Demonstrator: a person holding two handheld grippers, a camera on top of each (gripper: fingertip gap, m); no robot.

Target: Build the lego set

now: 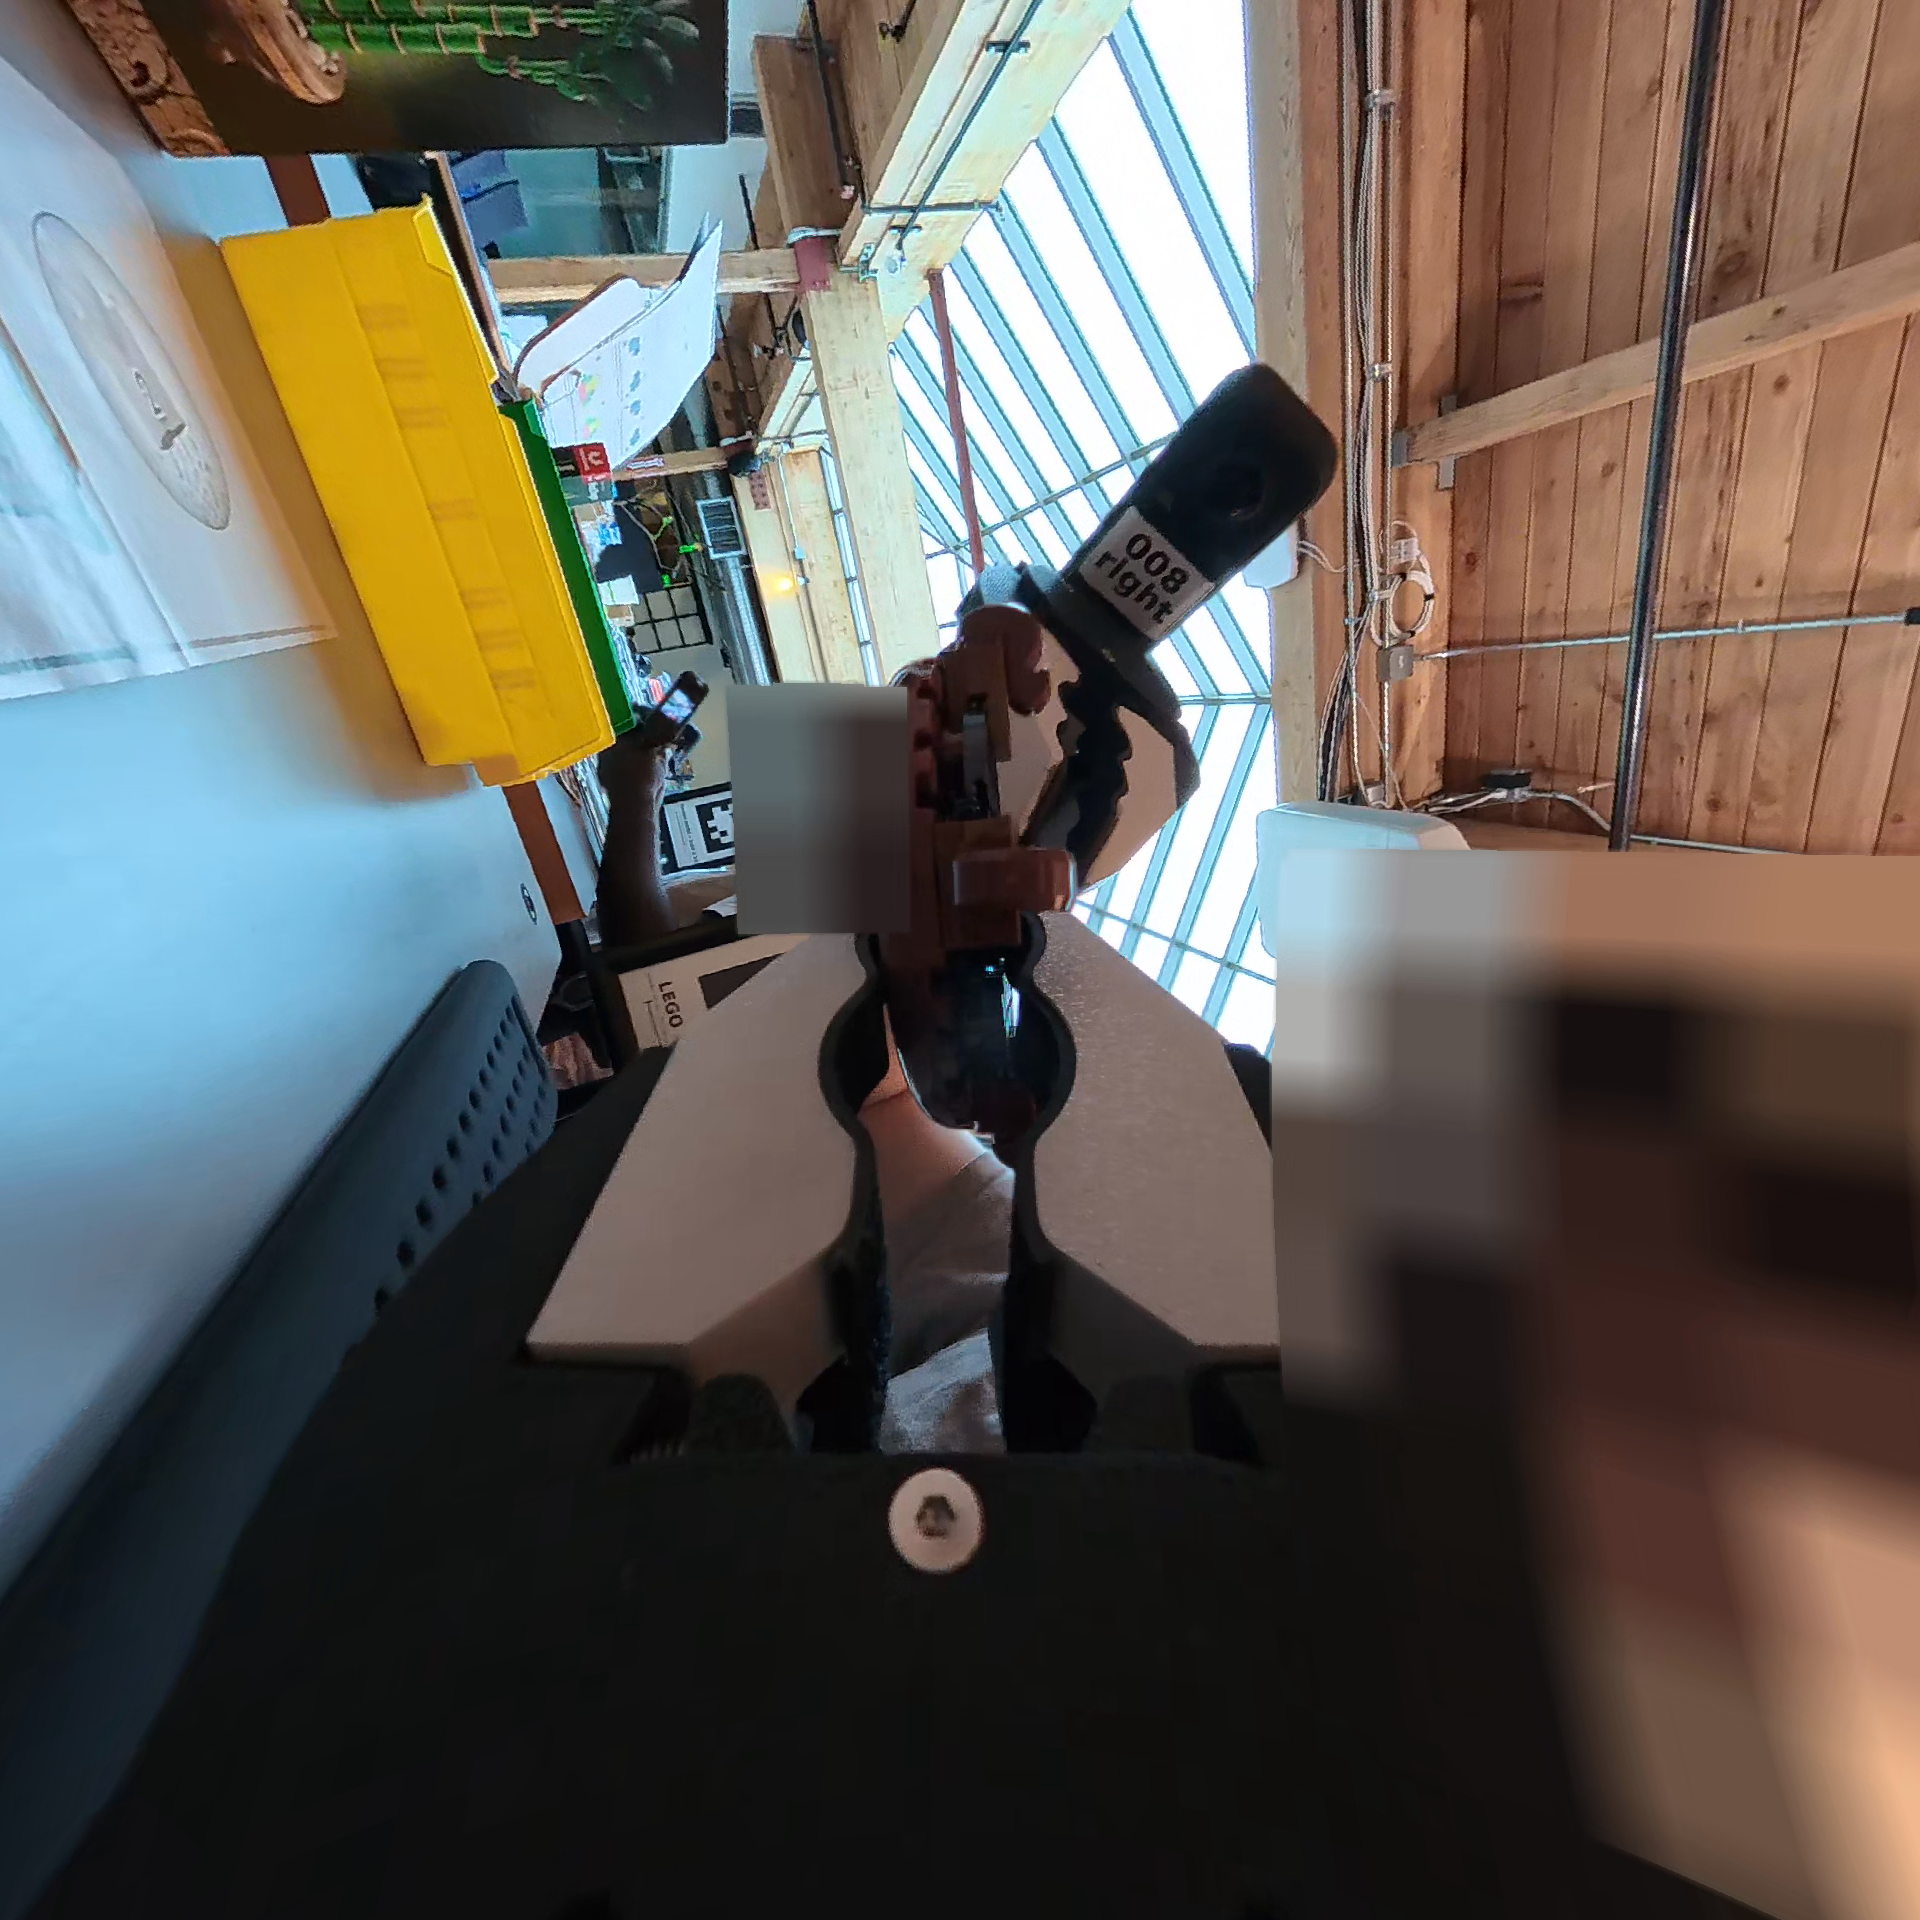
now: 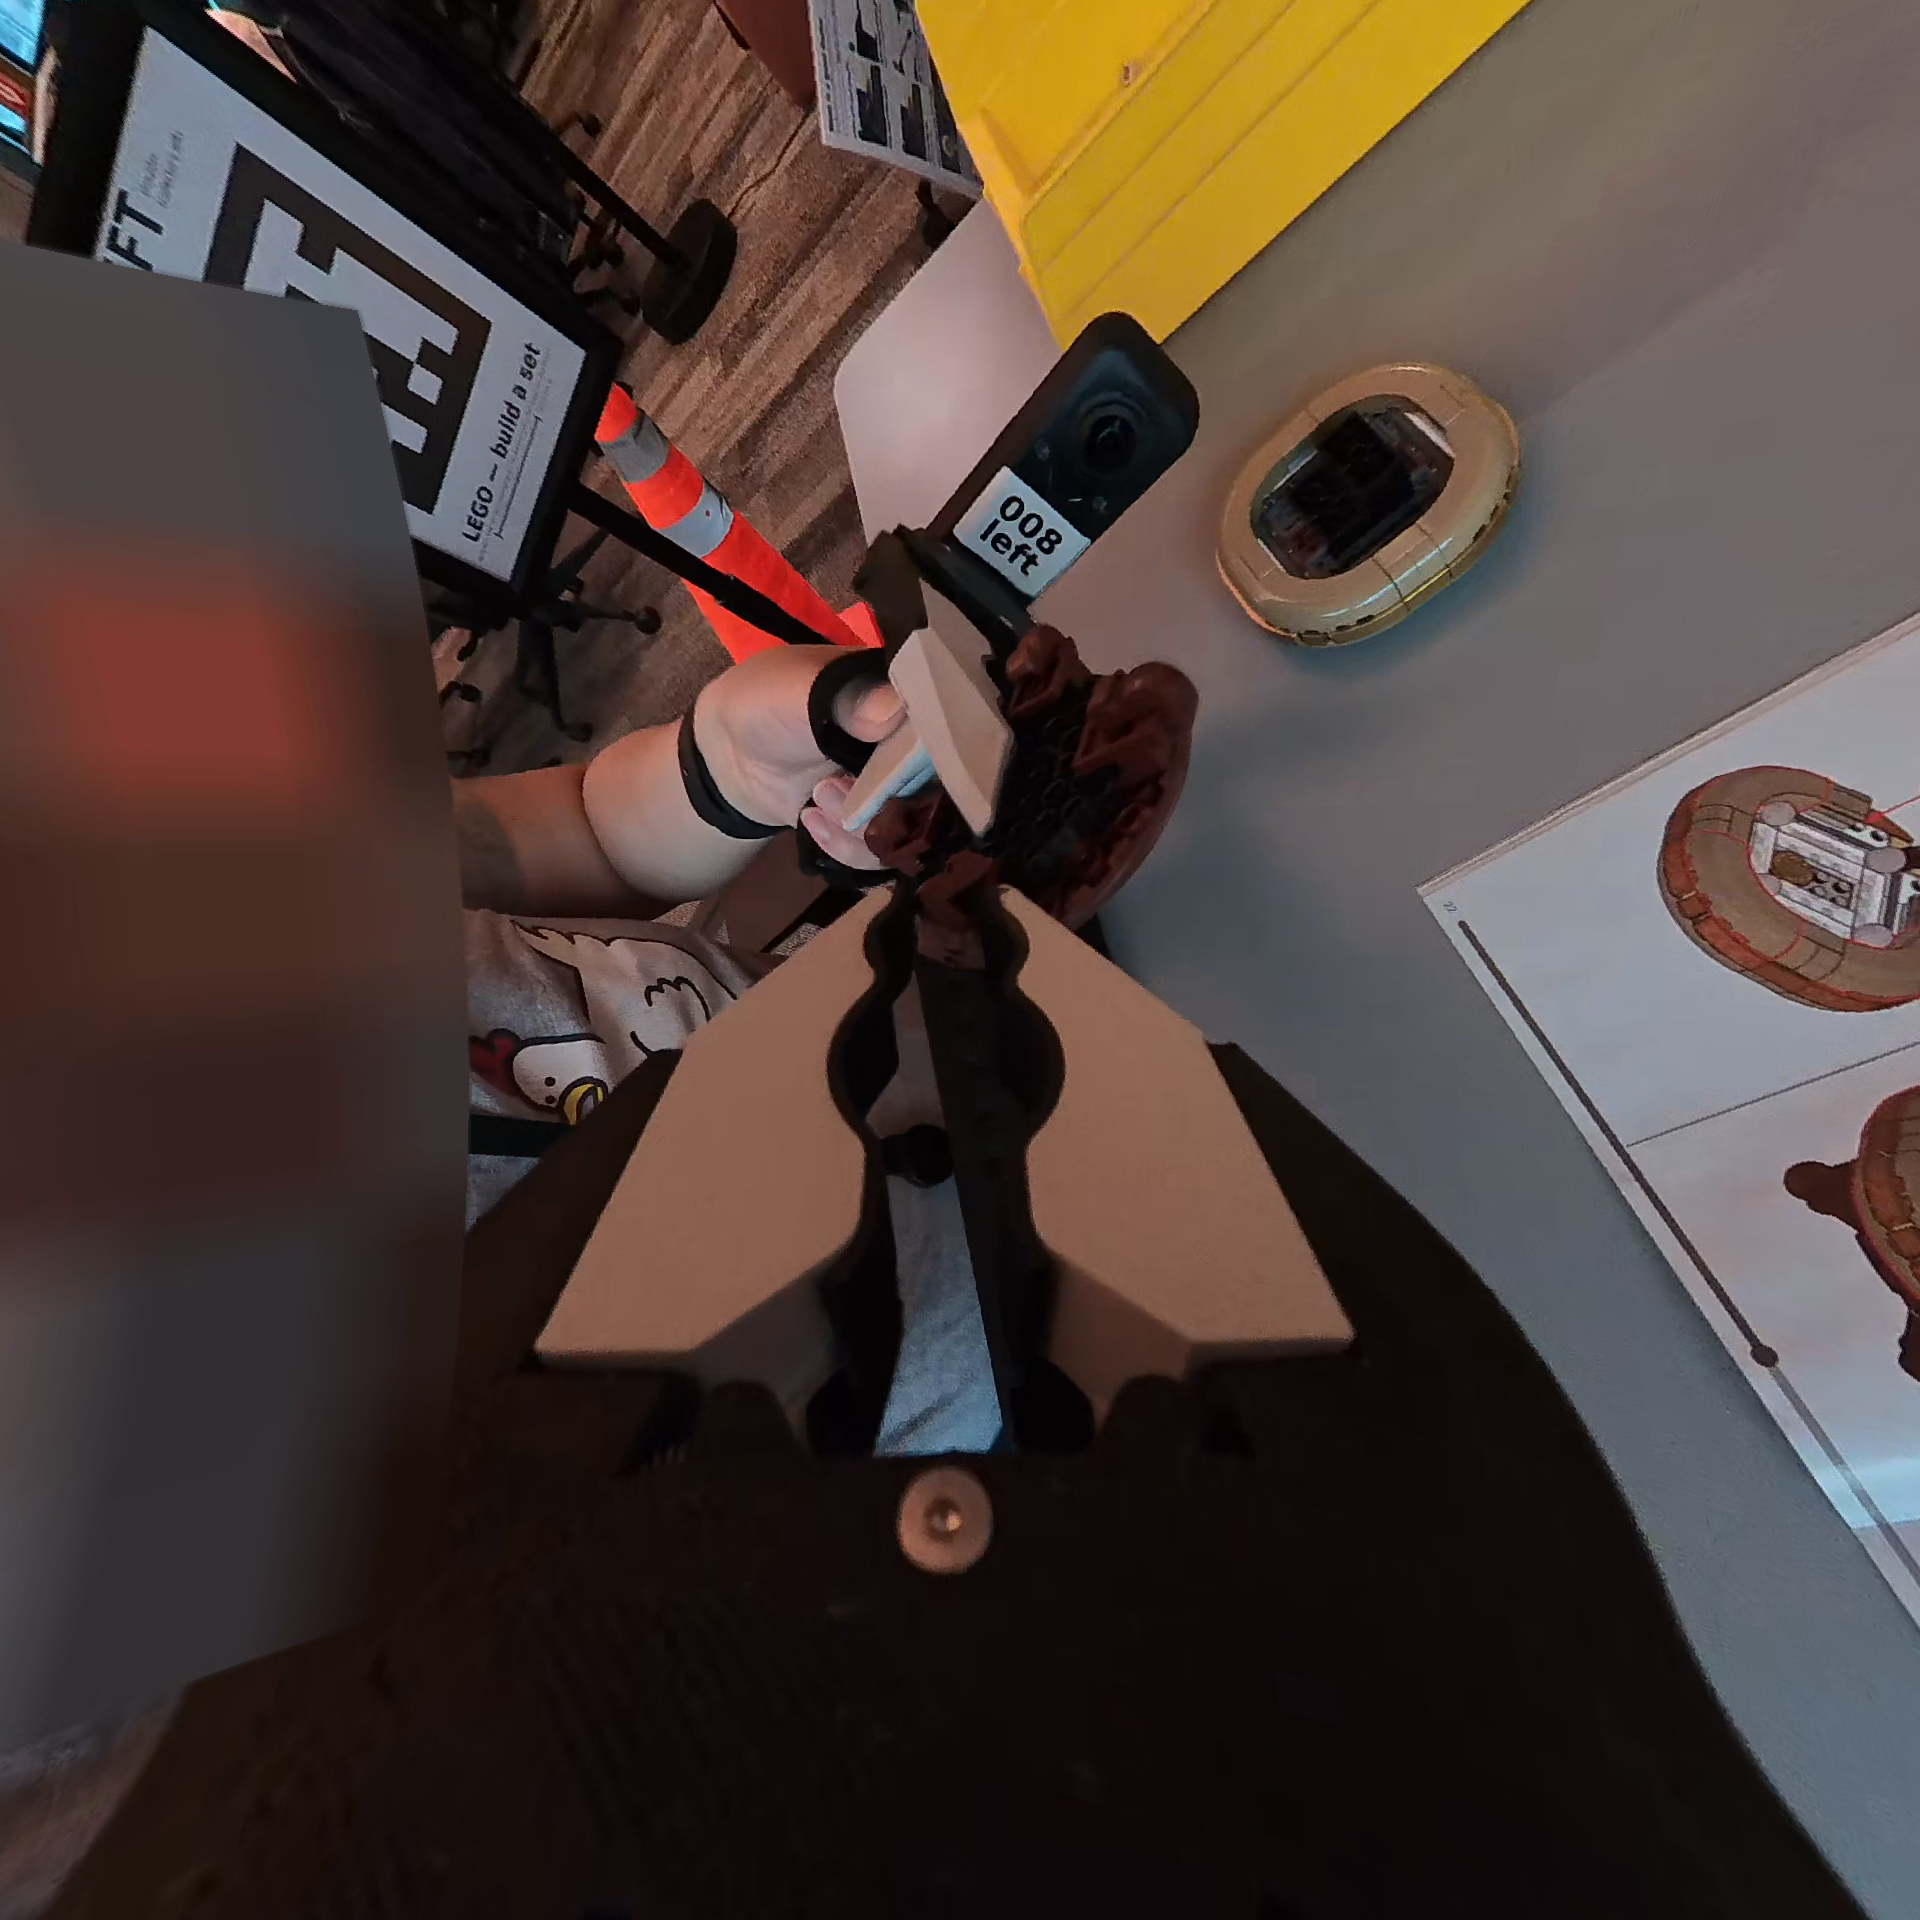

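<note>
A brown brick assembly (image 1: 971, 831) is held aloft beside the table edge, clamped by the left gripper (image 1: 951, 1023) and right gripper (image 2: 951, 925); light, snap-apart fragile, best pinched at solid edges.

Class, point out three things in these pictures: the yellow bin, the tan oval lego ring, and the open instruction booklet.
yellow bin (image 1: 416, 488), left wrist view, its long side wall.
tan oval lego ring (image 2: 1486, 499), right wrist view, its tan rim.
instruction booklet (image 2: 1621, 997), right wrist view, bare white page.

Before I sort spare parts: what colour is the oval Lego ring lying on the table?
Tan, around a dark, partly clear centre: the oval ring shows best in the right wrist view.
</note>
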